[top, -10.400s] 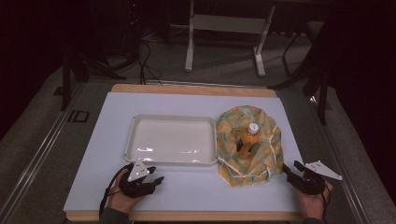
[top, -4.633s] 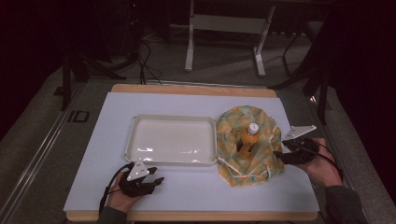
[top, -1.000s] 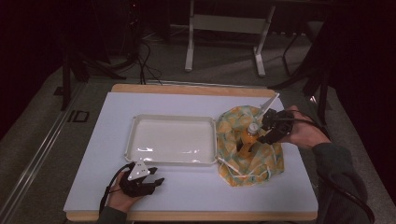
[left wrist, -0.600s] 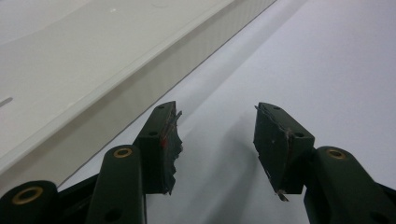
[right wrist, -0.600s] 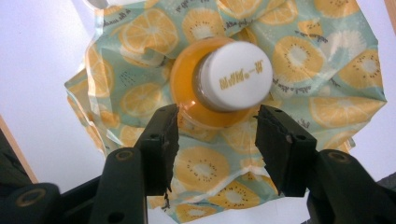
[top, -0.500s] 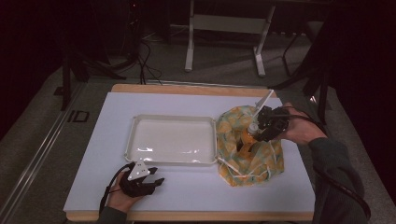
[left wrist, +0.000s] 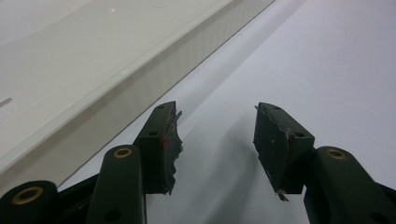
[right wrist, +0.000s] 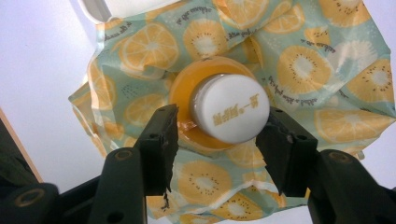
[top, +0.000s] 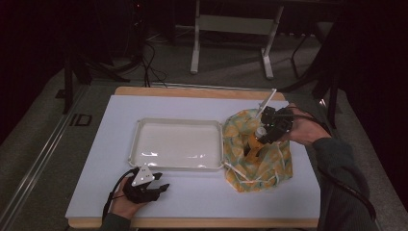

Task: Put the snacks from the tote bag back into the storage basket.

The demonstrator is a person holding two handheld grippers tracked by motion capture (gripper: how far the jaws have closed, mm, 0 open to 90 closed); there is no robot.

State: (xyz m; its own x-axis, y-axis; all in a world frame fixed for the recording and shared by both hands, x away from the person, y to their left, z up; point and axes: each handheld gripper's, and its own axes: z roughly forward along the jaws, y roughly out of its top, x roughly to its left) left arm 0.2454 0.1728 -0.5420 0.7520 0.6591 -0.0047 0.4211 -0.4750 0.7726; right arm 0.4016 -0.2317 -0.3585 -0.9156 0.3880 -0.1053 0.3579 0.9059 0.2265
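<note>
Just now the right gripper (right wrist: pixel 217 140) brackets the white cap (right wrist: pixel 231 113) of an orange bottle (top: pixel 253 144); its jaws have just been opening, and whether the pads touch the cap cannot be told. Around it spreads a fruit-print bag (top: pixel 262 161), at three o'clock from the white tray (top: pixel 136 139). At seven o'clock the left gripper (left wrist: pixel 216 140) rests wide and empty on the white table (top: pixel 202 192).

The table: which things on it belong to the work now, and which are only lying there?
In the work:
- orange bottle with white cap
- fruit-print cloth under it
- right gripper, jaws around the cap, just been opening
- white tray, probably

Only lying there:
- left gripper, open, resting beside the tray
</note>
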